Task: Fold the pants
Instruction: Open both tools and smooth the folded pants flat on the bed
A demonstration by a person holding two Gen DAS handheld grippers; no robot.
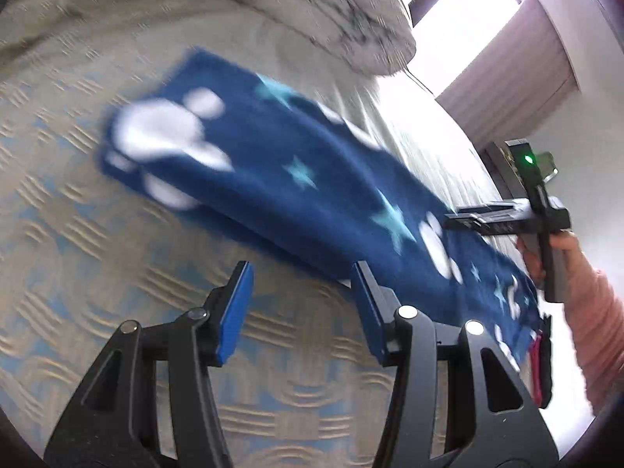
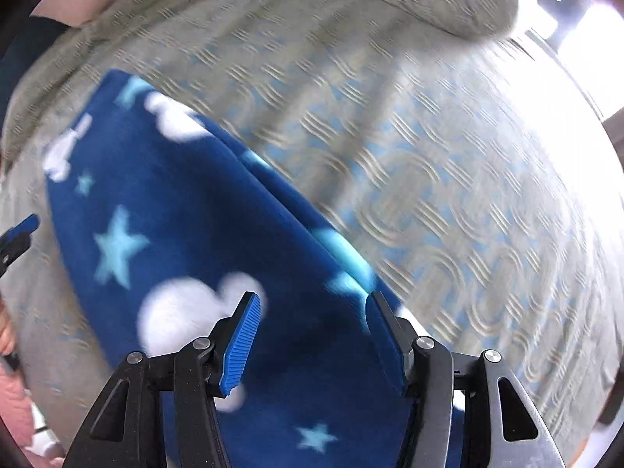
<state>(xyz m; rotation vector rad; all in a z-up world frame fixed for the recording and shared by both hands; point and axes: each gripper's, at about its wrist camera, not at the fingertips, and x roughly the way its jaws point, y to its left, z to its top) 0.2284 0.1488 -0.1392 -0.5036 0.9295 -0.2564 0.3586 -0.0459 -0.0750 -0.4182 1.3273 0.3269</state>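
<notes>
item: blue star-and-cloud pants [image 1: 280, 163], laid flat as a long narrow strip on the patterned bed [image 1: 78, 202], long axis running diagonally from far-left to near-right in the left wrist view. left gripper [image 1: 300, 312]: jaws apart, nothing betw. them, just off the strip's near long edge, abt mid-length. right gripper [image 2: 312, 335]: jaws apart, empty, directly over the fabric w/ a folded edge by its right jaw, so the nearer hand; views blurred.

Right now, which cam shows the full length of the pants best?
Left wrist view: the pants lie folded lengthwise across the bedspread, visible nearly end to end, though blurred. Right wrist view shows only one stretch of them, filling its lower left and running out of frame below.
</notes>
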